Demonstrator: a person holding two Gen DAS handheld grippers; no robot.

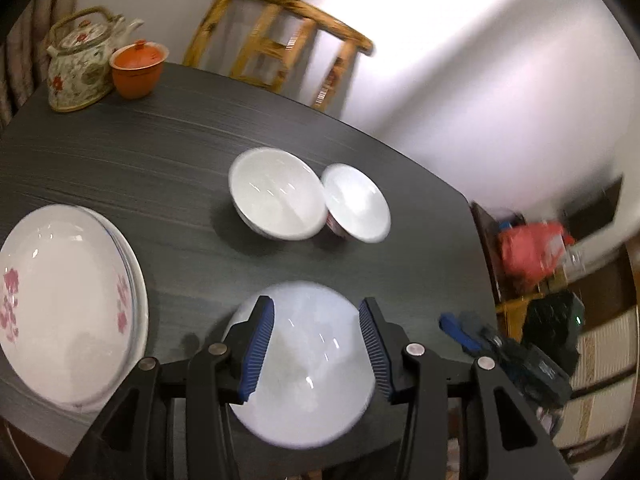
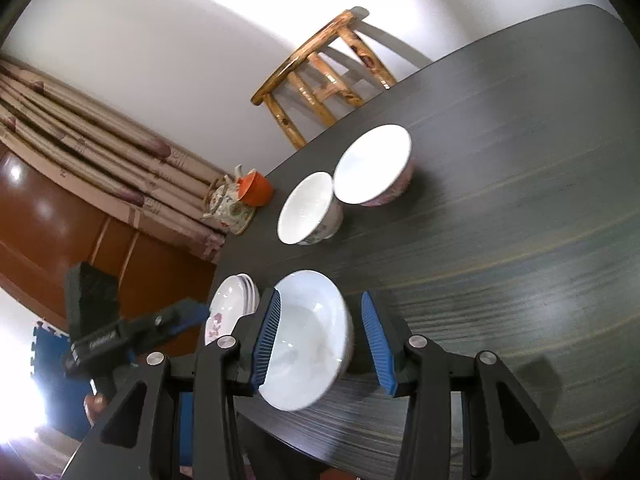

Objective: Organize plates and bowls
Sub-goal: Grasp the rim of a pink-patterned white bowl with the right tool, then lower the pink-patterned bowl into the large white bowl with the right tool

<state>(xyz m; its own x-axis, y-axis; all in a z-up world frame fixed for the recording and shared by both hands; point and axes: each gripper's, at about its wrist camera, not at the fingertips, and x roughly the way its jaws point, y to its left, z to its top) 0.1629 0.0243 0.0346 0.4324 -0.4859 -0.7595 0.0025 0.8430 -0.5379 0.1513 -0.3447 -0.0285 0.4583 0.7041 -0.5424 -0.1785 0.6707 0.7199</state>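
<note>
White flowered plates already sit stacked at the tabletop edge. Three bowls remain apart: two touching at centre, one shallow bowl near the front. Left gripper and right gripper stand partly open, holding nothing.

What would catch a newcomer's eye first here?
Probably the white bowl at the dark table's near edge, seen between both grippers' blue pads. Next, the pink-flowered plate stack to its left, then two white bowls side by side mid-table. The floral teapot and orange cup sit in the far corner.
</note>
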